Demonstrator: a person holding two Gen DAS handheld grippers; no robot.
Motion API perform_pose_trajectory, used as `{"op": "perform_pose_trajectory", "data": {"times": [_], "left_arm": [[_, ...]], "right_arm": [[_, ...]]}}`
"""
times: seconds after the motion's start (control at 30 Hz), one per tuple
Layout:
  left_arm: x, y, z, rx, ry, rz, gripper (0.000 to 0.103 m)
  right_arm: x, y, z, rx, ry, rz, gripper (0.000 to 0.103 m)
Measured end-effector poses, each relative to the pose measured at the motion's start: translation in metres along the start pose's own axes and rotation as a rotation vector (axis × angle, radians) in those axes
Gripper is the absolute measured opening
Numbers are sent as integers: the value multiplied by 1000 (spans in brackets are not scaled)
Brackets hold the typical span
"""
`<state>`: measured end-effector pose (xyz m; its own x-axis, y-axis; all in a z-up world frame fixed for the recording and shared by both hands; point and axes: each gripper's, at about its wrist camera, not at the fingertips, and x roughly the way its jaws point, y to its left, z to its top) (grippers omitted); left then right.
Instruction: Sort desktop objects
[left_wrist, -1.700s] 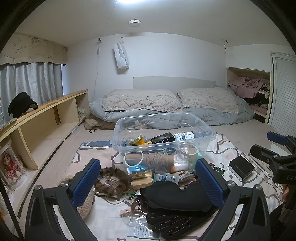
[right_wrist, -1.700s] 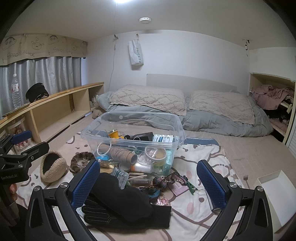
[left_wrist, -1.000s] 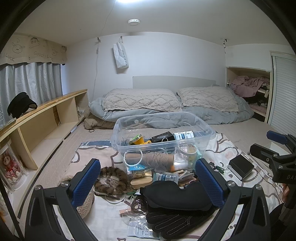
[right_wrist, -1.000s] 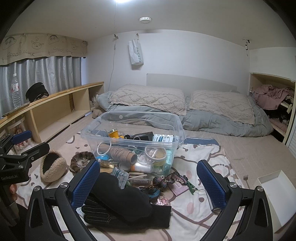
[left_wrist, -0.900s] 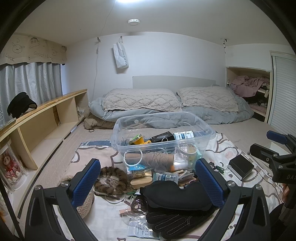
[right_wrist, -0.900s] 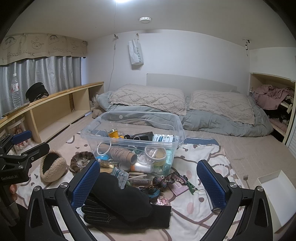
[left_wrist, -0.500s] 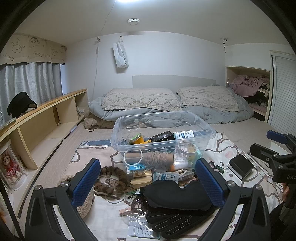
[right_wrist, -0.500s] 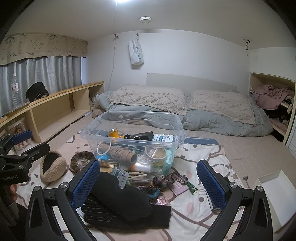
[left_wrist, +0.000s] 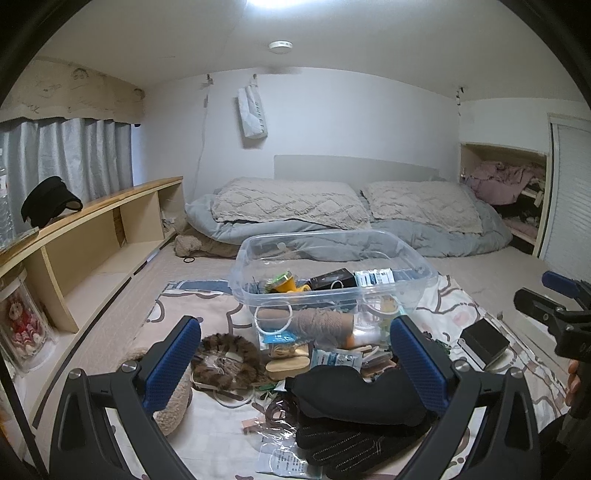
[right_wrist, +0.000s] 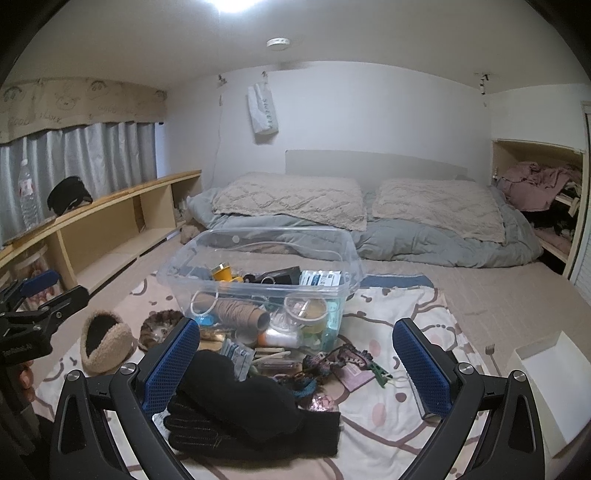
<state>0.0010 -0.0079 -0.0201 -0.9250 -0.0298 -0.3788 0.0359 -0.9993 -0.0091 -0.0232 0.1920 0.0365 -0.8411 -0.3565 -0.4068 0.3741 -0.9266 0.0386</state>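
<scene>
A clear plastic bin (left_wrist: 424, 275) (right_wrist: 170, 277) stands on a patterned blanket and holds twine, tape rolls, a yellow cup and small boxes. In front of it lies a heap: a black eye mask (left_wrist: 354, 391) (right_wrist: 236, 395), black gloves (left_wrist: 343, 443) (right_wrist: 258, 439), a brown furry scrunchie (left_wrist: 225, 360) (right_wrist: 160, 328), packets and sticks. My left gripper (left_wrist: 295, 363) hangs open above the heap, holding nothing. My right gripper (right_wrist: 295, 365) is also open and empty over the same heap.
A fluffy beige slipper (right_wrist: 103, 341) lies left of the heap. A small black box (left_wrist: 484, 343) and a white box (right_wrist: 546, 373) sit to the right. A wooden shelf (left_wrist: 92, 236) lines the left side. Pillows and a grey duvet (right_wrist: 424, 236) lie behind the bin.
Both views have tilted slightly, so the bin and heap sit a touch lower in frame. Both grippers stay open; nothing was taken hold of.
</scene>
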Motion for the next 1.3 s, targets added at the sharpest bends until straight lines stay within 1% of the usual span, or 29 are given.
{"op": "perform_pose_trajectory", "data": {"times": [0.23,0.73,0.9,1.03,1.1,1.17,1.23,1.3], "left_arm": [[-6,9,7,8,-22,26,103],[-18,30,7,14,-28,47,103],[-22,32,6,32,-25,54,103],[-25,37,6,28,-26,51,103],[-27,41,5,21,-26,55,103],[-28,45,5,14,-24,60,103],[-30,48,4,6,-23,62,103],[-32,50,4,0,-25,63,103]], "right_arm": [[-3,-17,3,47,-19,-12,103],[-6,-44,2,111,3,-29,103],[-3,-52,0,130,20,-13,103],[-2,-60,-4,162,11,13,103],[-2,-59,-7,153,-20,31,103],[-1,-54,-9,118,-49,27,103],[6,-44,-10,40,-31,12,103],[18,-38,-12,-19,14,12,103]]}}
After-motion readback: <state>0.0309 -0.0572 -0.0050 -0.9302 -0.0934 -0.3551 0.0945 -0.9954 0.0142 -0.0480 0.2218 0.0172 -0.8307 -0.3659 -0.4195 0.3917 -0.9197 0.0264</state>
